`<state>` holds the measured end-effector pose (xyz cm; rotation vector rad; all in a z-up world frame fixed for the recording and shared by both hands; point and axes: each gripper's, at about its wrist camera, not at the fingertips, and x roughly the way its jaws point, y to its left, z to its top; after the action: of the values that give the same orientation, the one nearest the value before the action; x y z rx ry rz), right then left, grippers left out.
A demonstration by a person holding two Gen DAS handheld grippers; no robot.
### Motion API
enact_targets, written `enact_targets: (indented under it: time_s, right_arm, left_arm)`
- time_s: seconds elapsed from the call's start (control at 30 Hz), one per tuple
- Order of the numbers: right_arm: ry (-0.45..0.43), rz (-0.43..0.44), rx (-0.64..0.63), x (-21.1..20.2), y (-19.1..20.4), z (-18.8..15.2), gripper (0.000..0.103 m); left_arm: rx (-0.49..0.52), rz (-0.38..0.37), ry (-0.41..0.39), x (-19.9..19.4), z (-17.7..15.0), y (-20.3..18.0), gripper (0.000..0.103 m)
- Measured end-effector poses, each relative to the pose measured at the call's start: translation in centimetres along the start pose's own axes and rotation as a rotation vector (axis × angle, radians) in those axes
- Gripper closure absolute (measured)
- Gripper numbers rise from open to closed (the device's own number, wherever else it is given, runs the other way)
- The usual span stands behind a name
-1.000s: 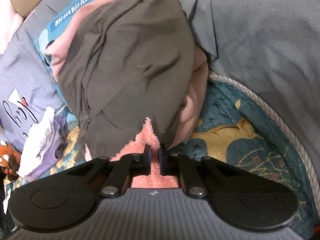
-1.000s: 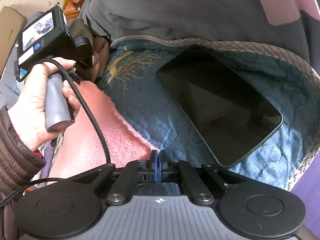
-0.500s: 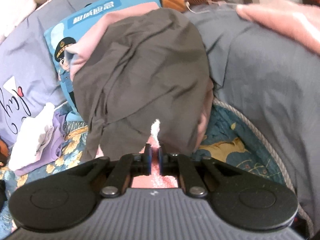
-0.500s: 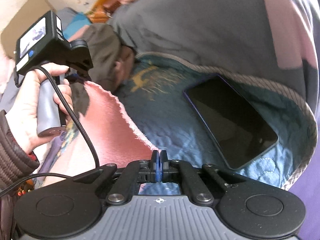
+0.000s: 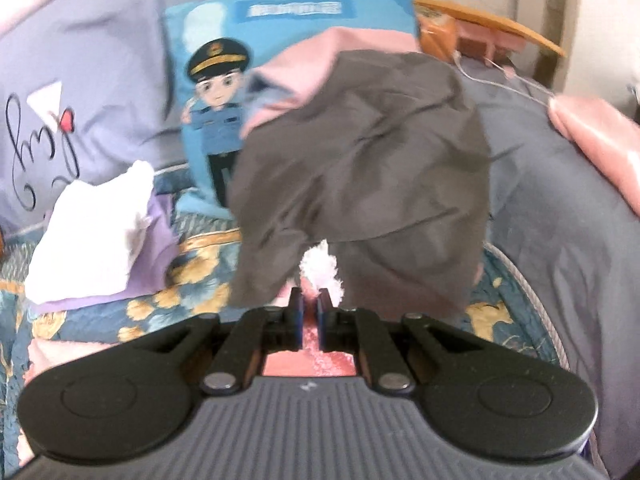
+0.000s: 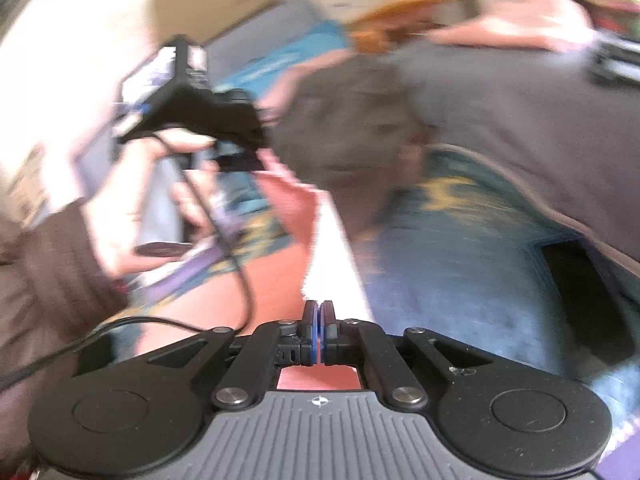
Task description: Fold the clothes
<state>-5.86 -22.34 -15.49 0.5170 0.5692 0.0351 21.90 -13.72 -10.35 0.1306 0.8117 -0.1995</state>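
The fuzzy pink garment (image 5: 320, 272), clenched by both the left gripper (image 5: 309, 300) and right gripper (image 6: 319, 312), now hangs higher above the bed (image 5: 500, 312), grey cloth (image 5: 360, 160) behind.

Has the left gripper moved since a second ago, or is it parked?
Yes. The left gripper, shut on the pink towel, has risen: the blue cartoon pillow now shows far more fully behind it.
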Motion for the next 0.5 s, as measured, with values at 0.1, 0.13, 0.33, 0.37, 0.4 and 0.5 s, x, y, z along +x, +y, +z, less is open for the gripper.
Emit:
enact_targets:
  time_s: [0.1,0.13,0.33,0.37,0.4,0.5]
  right_arm:
    - [0.034,0.129,-0.124,0.9,4.2,0.1,0.102]
    - [0.048,0.166,-0.171,1.3,5.7,-0.1,0.102]
    - [0.152,0.337,-0.368,4.6,13.2,-1.4,0.102]
    - [0.171,0.360,-0.378,5.3,14.3,-1.6,0.102]
    - [0.195,0.383,-0.390,6.2,15.5,-1.9,0.102]
    - [0.266,0.433,-0.432,8.3,18.7,-3.4,0.102]
  left_arm:
    - [-0.041,-0.058,0.014,-0.1,0.2,5.1,0.096]
    - [-0.058,-0.082,0.018,-0.2,0.3,7.1,0.096]
    - [-0.111,-0.149,0.032,-0.1,0.4,18.0,0.096]
    - [-0.115,-0.136,0.033,-0.1,0.3,19.9,0.096]
    - [-0.119,-0.122,0.034,-0.1,0.2,21.8,0.096]
    - [-0.138,-0.130,0.051,0.3,-0.5,26.8,0.096]
